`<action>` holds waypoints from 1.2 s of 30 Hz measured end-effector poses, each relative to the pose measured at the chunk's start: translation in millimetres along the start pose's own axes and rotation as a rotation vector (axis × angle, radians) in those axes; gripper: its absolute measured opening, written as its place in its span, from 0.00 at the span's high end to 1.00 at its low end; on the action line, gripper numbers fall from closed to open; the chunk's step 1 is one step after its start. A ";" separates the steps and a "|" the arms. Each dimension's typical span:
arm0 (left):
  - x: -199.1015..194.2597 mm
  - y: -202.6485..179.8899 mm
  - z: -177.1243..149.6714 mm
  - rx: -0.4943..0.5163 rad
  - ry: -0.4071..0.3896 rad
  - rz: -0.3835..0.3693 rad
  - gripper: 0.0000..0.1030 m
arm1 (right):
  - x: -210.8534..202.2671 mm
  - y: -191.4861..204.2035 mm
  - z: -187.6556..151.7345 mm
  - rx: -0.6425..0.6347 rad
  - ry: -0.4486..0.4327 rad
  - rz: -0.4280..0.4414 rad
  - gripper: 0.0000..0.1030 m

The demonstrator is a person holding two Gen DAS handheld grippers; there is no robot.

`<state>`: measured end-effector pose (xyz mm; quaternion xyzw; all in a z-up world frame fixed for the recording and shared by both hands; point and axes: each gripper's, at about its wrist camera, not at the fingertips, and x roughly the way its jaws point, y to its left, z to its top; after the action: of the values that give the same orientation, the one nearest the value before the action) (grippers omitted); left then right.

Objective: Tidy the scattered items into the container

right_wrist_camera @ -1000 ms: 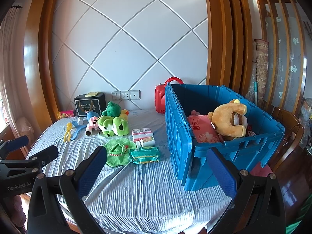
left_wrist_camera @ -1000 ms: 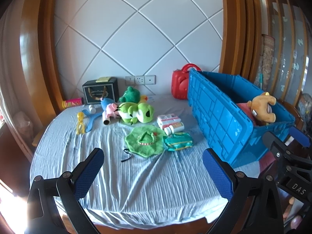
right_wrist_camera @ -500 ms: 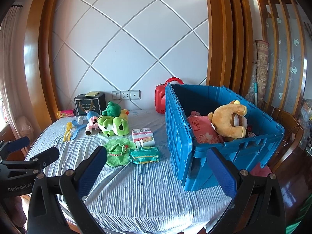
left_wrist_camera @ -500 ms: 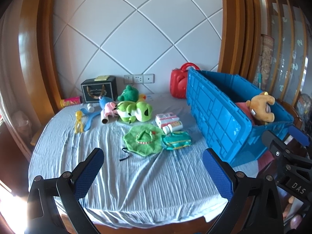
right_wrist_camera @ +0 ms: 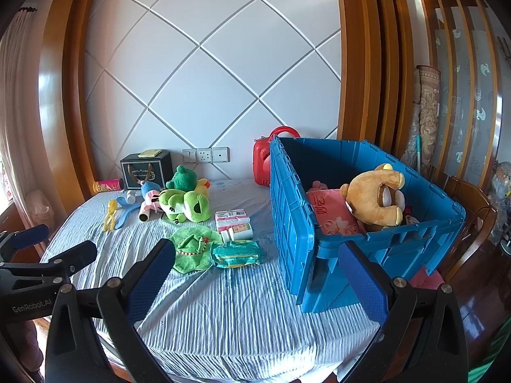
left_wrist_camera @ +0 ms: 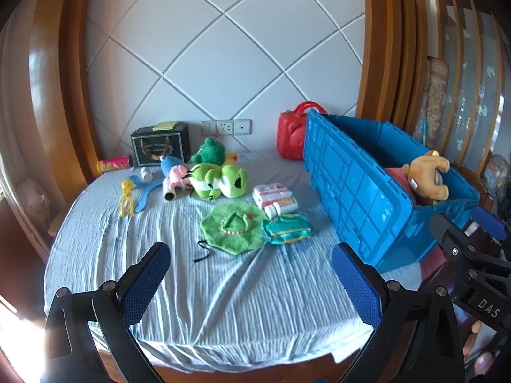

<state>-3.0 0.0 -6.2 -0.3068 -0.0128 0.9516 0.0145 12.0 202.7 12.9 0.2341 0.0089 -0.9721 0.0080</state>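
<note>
A blue crate (left_wrist_camera: pixel 361 198) (right_wrist_camera: pixel 293 223) stands on the right of the cloth-covered table, holding a brown teddy bear (right_wrist_camera: pixel 375 196) and a pink cushion (right_wrist_camera: pixel 332 214). Scattered left of it lie a green frog plush (left_wrist_camera: pixel 220 182) (right_wrist_camera: pixel 183 204), a green cloth hat (left_wrist_camera: pixel 234 228) (right_wrist_camera: pixel 191 250), a teal wipes pack (left_wrist_camera: pixel 287 228) (right_wrist_camera: pixel 236 253), a pink-white box (left_wrist_camera: pixel 271 191) with a white bottle (left_wrist_camera: pixel 281 207), a yellow clip (left_wrist_camera: pixel 126 198) and a blue hanger (left_wrist_camera: pixel 143 191). My left gripper (left_wrist_camera: pixel 252 284) and right gripper (right_wrist_camera: pixel 255 281) hover open and empty over the table's near edge.
At the back wall stand a black box (left_wrist_camera: pixel 159 145), a pink can (left_wrist_camera: pixel 113 163) and a red case (left_wrist_camera: pixel 292 142). A dark green plush (left_wrist_camera: pixel 209 153) and a pink-blue toy (left_wrist_camera: pixel 174 172) sit behind the frog. A wooden chair (right_wrist_camera: pixel 472 214) stands right of the crate.
The left wrist view has shifted slightly, with the items sliding a little left and up. The right gripper has barely moved. Both stay open.
</note>
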 end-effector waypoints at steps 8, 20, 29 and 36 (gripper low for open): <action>0.5 0.6 -0.8 0.003 0.000 0.000 0.01 | 2.0 2.3 0.3 -0.002 0.002 -0.001 0.00; 0.0 4.4 -1.6 0.005 -0.010 -0.001 0.01 | 3.7 9.4 -1.0 -0.014 0.006 -0.002 0.00; -0.5 2.9 -2.2 0.012 -0.016 -0.001 0.01 | 4.0 9.1 -1.7 -0.011 0.008 -0.005 0.00; 0.4 5.1 -2.8 0.019 -0.017 -0.001 0.01 | 4.4 11.3 -2.4 -0.006 0.008 -0.006 0.00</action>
<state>-1.8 -5.0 -8.9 -0.2985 -0.0042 0.9542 0.0179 9.4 191.4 8.5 0.2382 0.0124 -0.9711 0.0057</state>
